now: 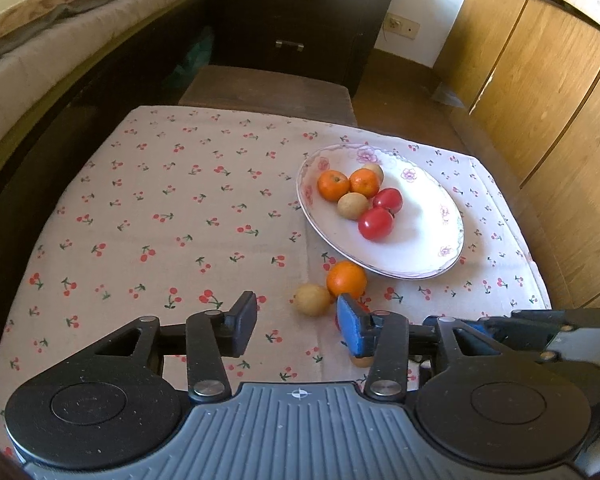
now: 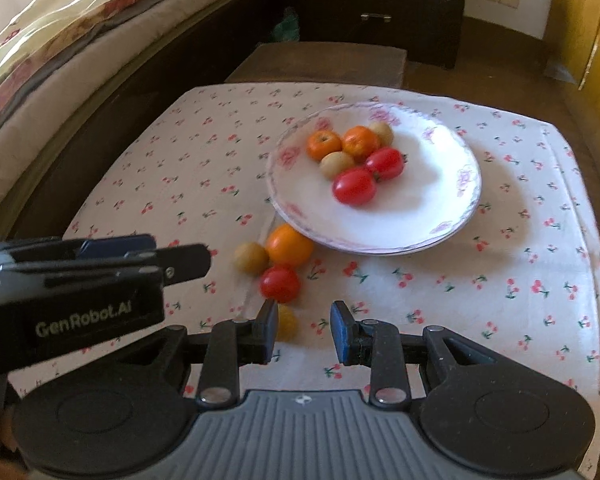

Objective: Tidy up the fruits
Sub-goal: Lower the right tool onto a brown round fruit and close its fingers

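Observation:
A white flowered plate (image 1: 428, 248) (image 2: 412, 224) holds two oranges (image 1: 333, 185), two tan fruits (image 1: 353, 205) and two red tomatoes (image 1: 375, 223). On the cloth beside its near rim lie an orange (image 1: 346, 279) (image 2: 289, 245), a tan fruit (image 1: 313, 299) (image 2: 251, 257), a red tomato (image 2: 280, 283) and a small yellow fruit (image 2: 288, 323). My left gripper (image 1: 298, 326) is open and empty, just short of the loose tan fruit. My right gripper (image 2: 304, 330) is open and empty, just right of the yellow fruit; its body shows at the lower right of the left wrist view (image 1: 540, 324).
The table wears a white cherry-print cloth (image 1: 160, 220) (image 2: 480, 300). A bed (image 1: 40, 40) runs along the left, a dark drawer chest (image 1: 300, 20) stands behind, a brown stool (image 1: 268, 88) at the table's far edge, and wooden cupboards (image 1: 540, 80) on the right.

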The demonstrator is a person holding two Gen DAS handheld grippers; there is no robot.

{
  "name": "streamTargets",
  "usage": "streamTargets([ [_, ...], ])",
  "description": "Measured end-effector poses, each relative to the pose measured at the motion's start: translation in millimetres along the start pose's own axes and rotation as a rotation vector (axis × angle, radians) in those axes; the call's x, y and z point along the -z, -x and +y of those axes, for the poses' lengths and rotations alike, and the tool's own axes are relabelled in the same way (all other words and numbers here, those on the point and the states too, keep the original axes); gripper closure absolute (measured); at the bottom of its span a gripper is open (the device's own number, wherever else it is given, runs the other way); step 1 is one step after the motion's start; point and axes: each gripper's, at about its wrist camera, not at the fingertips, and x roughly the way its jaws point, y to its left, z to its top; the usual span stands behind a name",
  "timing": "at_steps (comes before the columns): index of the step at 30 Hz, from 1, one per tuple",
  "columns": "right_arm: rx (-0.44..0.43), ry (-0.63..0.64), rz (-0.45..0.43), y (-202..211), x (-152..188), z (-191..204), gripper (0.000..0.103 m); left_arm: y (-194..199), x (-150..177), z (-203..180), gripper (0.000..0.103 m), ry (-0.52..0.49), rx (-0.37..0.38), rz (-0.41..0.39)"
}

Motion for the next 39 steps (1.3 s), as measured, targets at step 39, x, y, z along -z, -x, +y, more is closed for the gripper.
streamTargets([
  [39, -0.024, -0.002, 0.039, -8.8, 6.4, -20.7, 0.076, -42.3, -7.6, -8.9, 0.054, 0.023, 0.027, 0.074],
])
